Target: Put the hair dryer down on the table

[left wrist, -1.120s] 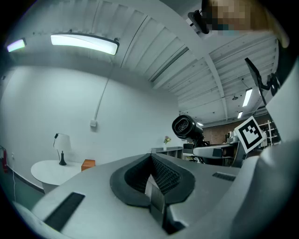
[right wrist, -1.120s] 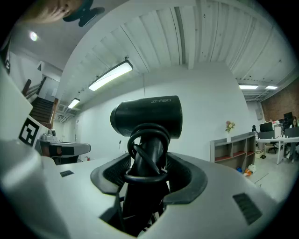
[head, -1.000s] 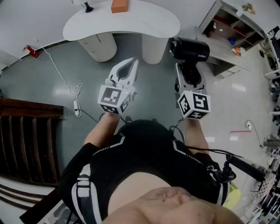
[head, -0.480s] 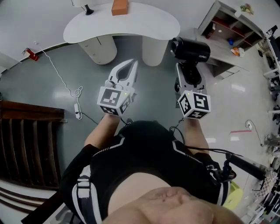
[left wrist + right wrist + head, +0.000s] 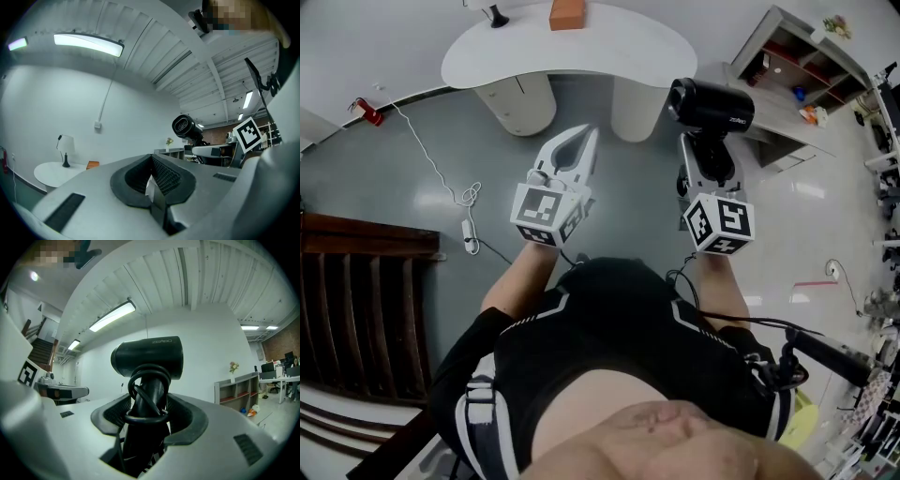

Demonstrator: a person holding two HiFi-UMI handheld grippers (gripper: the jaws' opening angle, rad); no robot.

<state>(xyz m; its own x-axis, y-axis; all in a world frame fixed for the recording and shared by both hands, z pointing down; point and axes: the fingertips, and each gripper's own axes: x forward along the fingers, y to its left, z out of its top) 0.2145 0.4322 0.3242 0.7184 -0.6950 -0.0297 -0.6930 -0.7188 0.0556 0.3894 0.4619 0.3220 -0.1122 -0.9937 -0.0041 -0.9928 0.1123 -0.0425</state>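
An orange block [image 5: 567, 14] sits near a black-footed lamp [image 5: 496, 16] at the far side of the room. On the grey floor [image 5: 384, 197] a white cable [image 5: 427, 155] trails from near a red object [image 5: 366, 110] to a power strip [image 5: 465, 232]. Dark wooden stairs [image 5: 356, 309] are at the left, an open shelf unit [image 5: 797, 66] at the right.

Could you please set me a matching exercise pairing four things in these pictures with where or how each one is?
Things:
1. black hair dryer
2. orange block
3. left tongs
4. white power strip

Places or states:
A. lies on the grey floor
B. shut, with nothing between
C. held by its handle in the right tongs, off the table
D. sits on the white curved table

Pairs: 1-C, 2-D, 3-B, 4-A.
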